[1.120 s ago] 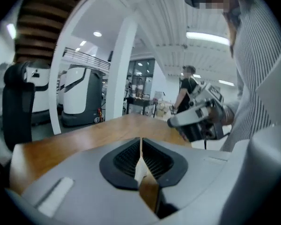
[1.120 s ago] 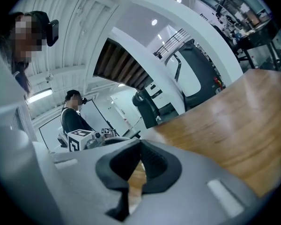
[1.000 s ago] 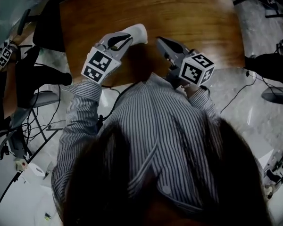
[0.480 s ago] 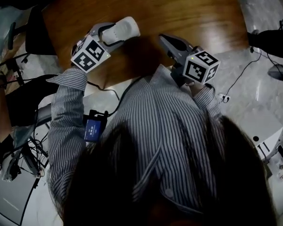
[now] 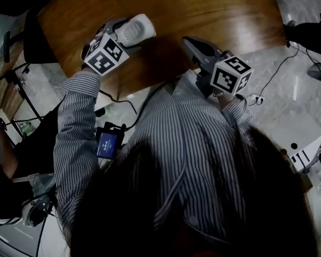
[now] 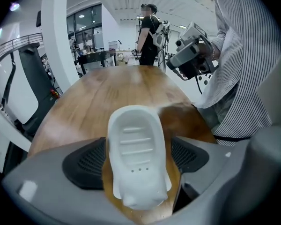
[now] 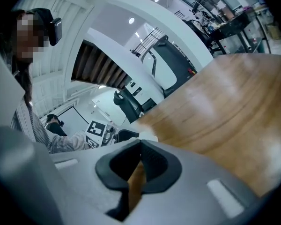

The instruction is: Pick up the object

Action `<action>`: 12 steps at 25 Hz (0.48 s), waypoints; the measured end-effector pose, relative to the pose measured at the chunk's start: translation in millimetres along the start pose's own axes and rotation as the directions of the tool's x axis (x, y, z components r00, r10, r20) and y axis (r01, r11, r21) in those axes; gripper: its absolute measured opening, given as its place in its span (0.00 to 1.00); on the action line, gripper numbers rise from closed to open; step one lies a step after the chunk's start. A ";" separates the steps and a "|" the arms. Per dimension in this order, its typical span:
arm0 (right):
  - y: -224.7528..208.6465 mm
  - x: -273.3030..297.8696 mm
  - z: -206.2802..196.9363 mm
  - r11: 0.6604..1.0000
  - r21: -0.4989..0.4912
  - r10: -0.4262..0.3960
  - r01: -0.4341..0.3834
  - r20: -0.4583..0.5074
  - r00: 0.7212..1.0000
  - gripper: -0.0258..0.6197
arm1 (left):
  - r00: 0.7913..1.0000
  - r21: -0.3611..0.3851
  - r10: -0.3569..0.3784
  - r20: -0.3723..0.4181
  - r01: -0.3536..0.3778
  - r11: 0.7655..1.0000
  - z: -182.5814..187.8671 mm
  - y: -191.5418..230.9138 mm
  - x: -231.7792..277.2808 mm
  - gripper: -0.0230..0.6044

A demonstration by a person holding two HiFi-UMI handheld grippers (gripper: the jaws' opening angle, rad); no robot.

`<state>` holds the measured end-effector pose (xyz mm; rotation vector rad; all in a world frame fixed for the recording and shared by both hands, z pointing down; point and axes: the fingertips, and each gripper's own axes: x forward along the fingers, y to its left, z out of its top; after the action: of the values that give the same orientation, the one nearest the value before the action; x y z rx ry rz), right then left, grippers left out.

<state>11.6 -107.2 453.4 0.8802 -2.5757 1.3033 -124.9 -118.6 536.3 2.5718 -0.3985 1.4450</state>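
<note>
Left tool (image 6: 138,159) lowered, jaws opening, dish (image 6: 136,125) between

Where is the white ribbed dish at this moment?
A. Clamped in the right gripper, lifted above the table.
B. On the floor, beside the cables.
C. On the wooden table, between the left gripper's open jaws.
C: the left gripper view shows the white dish on the wooden table, between the jaws of the left gripper. The jaws have just been opening and stand clear of its sides.
</note>
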 end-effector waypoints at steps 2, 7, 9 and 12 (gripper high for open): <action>-1.1 -1.3 -2.2 1.000 0.010 -0.006 0.006 0.002 1.000 0.04 | 1.000 0.001 -0.010 -0.015 0.010 1.000 -1.9 -1.1 5.2 0.72; -4.4 -6.8 -6.5 0.999 0.024 -0.026 0.025 0.004 1.000 0.04 | 0.998 0.003 -0.002 -0.055 0.002 1.000 -7.0 -0.4 15.2 0.73; -5.9 -8.3 -6.3 0.999 0.033 -0.032 0.032 0.009 0.999 0.04 | 0.998 -0.001 0.007 -0.060 -0.007 1.000 -6.2 0.8 17.2 0.73; -6.0 -8.3 -5.9 0.999 0.044 -0.032 0.031 0.017 0.999 0.04 | 0.997 -0.012 0.029 -0.067 -0.030 0.999 -7.1 3.3 20.5 0.76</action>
<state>20.8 -101.8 458.3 0.9402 -2.5443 1.3540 -121.5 -122.9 557.5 2.5099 -0.4369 1.5278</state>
